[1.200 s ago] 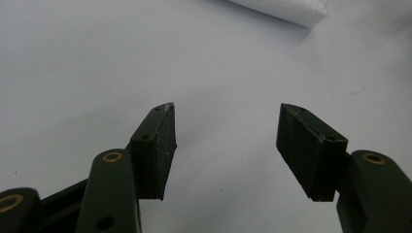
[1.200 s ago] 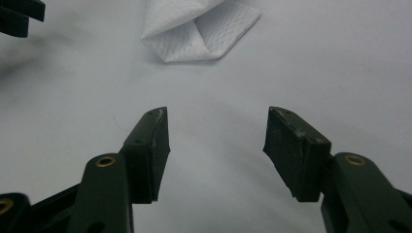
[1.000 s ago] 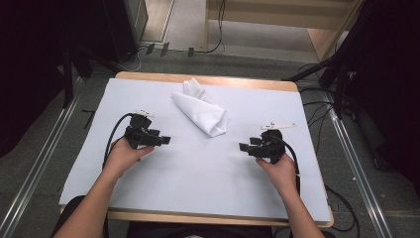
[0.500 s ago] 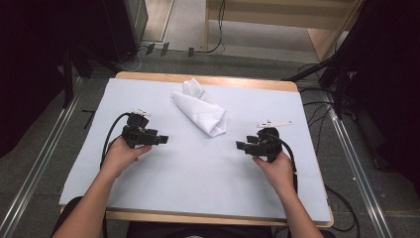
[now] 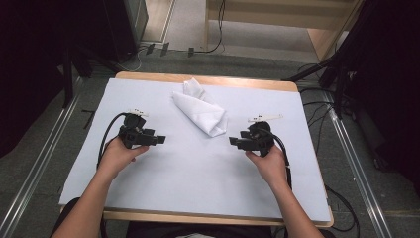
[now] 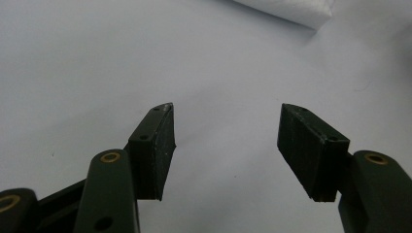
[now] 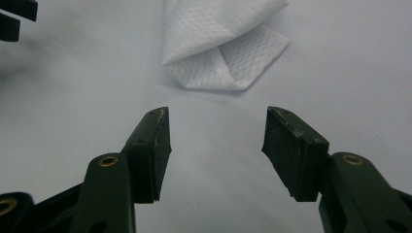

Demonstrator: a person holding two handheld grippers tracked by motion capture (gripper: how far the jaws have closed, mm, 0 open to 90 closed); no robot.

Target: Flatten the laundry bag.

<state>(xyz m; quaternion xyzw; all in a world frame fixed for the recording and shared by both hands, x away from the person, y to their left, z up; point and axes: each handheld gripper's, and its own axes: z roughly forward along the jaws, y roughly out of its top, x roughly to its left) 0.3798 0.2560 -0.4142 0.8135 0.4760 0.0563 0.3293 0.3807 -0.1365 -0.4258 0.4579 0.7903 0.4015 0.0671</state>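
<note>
STEP: pre-grasp, folded white cloth (image 5: 200,110) untouched on desk (image 5: 198,183) | left gripper (image 5: 157,140) released | right gripper (image 5: 234,142) released | NEXT: likely close in on cloth edge

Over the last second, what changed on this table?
The right gripper slid slightly inward, toward the folded white cloth. Nothing was gripped or released: both grippers are open and empty. The left gripper and the cloth stayed put.

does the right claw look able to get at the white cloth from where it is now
Probably yes. The right claw stands open and aimed at the folded white cloth, with bare white table cover between them and nothing in the way.
</note>
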